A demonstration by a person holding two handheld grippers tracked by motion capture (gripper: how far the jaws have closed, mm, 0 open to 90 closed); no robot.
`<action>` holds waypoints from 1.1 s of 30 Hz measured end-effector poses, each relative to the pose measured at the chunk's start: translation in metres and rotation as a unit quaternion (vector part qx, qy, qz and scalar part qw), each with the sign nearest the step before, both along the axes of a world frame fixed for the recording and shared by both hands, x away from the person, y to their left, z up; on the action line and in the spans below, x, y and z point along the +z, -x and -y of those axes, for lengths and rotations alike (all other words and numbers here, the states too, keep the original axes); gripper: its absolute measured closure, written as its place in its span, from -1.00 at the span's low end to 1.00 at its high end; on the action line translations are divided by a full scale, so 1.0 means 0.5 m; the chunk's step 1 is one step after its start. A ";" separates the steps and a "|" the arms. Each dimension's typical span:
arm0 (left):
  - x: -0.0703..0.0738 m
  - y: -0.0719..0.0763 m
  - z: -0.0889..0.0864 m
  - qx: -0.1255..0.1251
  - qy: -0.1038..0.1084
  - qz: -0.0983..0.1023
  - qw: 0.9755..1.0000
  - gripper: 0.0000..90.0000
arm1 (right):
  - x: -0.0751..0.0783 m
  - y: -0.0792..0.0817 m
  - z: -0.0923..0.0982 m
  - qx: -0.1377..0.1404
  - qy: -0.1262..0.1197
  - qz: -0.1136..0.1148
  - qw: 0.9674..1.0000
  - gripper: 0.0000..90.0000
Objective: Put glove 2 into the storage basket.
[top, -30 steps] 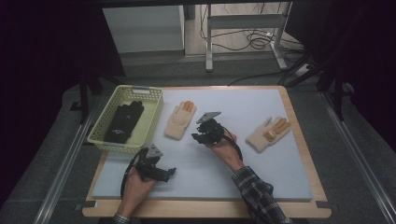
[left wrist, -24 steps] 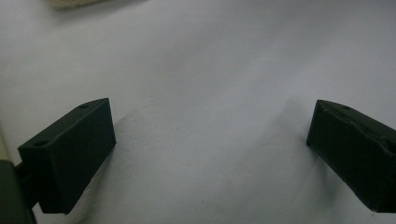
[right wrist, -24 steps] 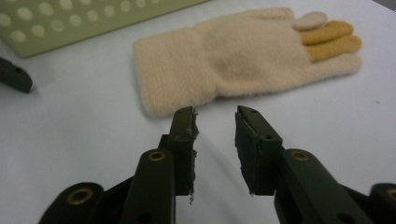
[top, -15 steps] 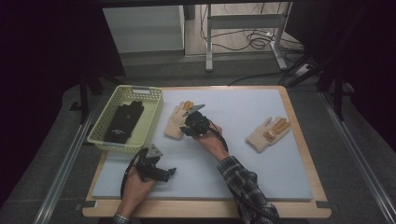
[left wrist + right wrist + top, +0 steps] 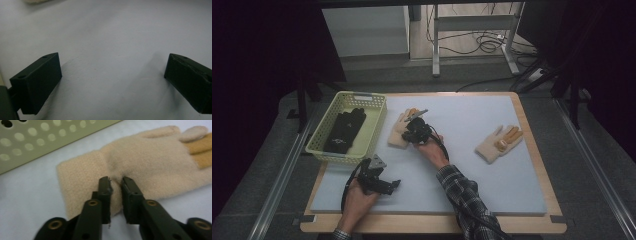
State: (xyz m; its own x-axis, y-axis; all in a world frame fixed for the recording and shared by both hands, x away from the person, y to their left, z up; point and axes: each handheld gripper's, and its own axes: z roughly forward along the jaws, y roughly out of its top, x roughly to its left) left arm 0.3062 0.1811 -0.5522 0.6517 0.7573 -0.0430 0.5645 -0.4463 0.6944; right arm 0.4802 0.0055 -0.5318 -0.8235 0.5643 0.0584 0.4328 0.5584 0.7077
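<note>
Glove (image 5: 140, 162), the beige one, lies flat on the grey mat (image 5: 462, 165) just right of the basket (image 5: 377, 120), its orange fingertips pointing to the far side. My right gripper (image 5: 116, 186) has just been closing and now pinches a fold of fleece at the glove's cuff end, the cloth puckered up between my two black jaws; from above I see this gripper (image 5: 414, 131) sitting on the near part of the glove (image 5: 398, 137), my checked sleeve (image 5: 462, 192) trailing back toward the near edge. The basket, pale green with round holes in its wall, holds a black glove (image 5: 344, 131). My left gripper (image 5: 379, 182) rests at the near left of the mat, close to the basket's near corner, and its jaws stand spread wide over bare mat (image 5: 110, 50) with nothing between them. A second beige glove (image 5: 498, 144) lies well apart at the right of the mat, its orange fingertips pointing far and right. The mat sits on a wooden board (image 5: 532, 107).
</note>
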 end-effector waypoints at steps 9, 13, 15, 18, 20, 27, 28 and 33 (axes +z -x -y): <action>0.000 0.000 0.000 0.000 0.000 0.000 1.000 -0.98 | 0.037 0.016 0.015 0.012 0.012 0.028 0.999 0.89; 0.000 0.000 0.000 0.000 0.000 0.000 1.000 -0.98 | 0.064 0.031 0.034 0.020 0.000 0.038 0.999 0.89; 0.000 0.000 0.000 0.000 -0.001 0.000 1.000 -0.98 | 0.076 0.042 0.045 0.021 -0.003 0.045 0.999 0.89; 0.000 0.000 0.000 -0.001 -0.001 0.000 1.000 -0.98 | 0.098 0.057 0.061 0.025 -0.010 0.054 0.998 0.89; 0.000 0.000 0.000 -0.001 -0.001 0.000 1.000 -0.98 | 0.114 0.069 0.073 0.028 -0.016 0.059 0.998 0.89; 0.000 0.000 0.000 -0.001 -0.001 0.001 1.000 -0.98 | 0.161 0.109 0.109 0.041 -0.023 0.075 0.996 0.89; 0.000 0.000 0.000 -0.001 0.000 0.001 1.000 -0.98 | 0.167 0.116 0.115 0.043 -0.024 0.075 0.996 0.89; 0.000 0.000 0.000 0.000 0.001 0.001 1.000 -0.98 | 0.188 0.172 0.157 0.066 -0.025 0.073 0.995 0.89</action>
